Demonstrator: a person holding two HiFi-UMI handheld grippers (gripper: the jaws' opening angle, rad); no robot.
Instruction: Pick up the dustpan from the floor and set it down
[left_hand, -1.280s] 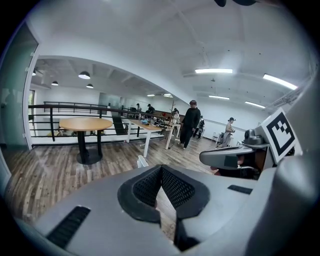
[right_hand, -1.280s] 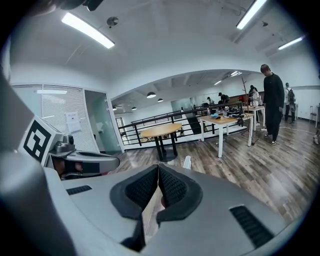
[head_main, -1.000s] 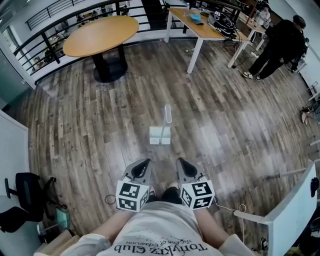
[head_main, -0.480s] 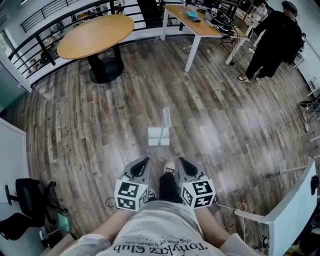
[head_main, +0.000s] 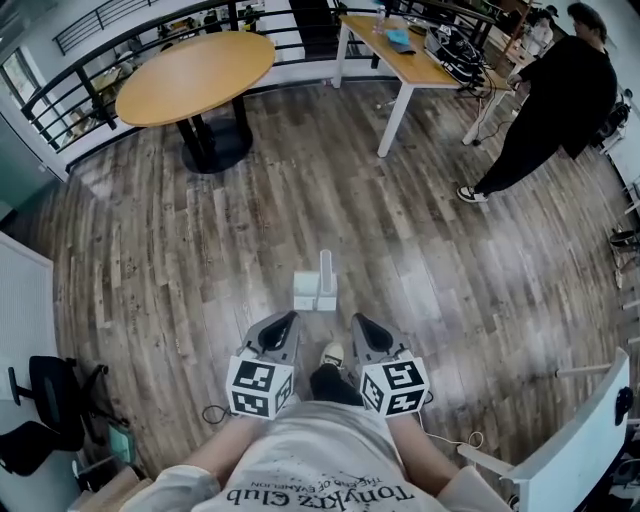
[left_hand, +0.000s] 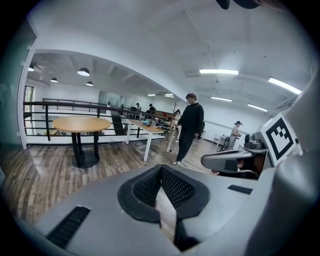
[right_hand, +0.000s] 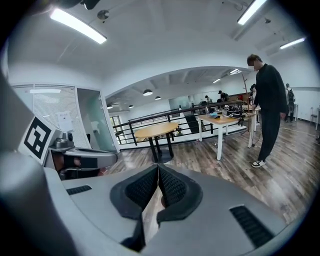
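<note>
Underfoot, the wooden floor (head_main: 180, 250) filled the scene, with a round table (head_main: 195, 70) far left, a long desk (head_main: 400, 50) far right and a person in black (head_main: 560, 110) standing beside that desk. Nearer, the white dustpan (head_main: 315, 292) rested on the floor, its handle toward the far side. It lay just beyond the tips of the left gripper (head_main: 286, 324) and right gripper (head_main: 357, 323), touching neither. Both grippers had their jaws pressed together with nothing between them. Only the head view showed the dustpan. Each gripper view looked over it to the table, desk and person, and caught the other gripper at its edge.
</note>
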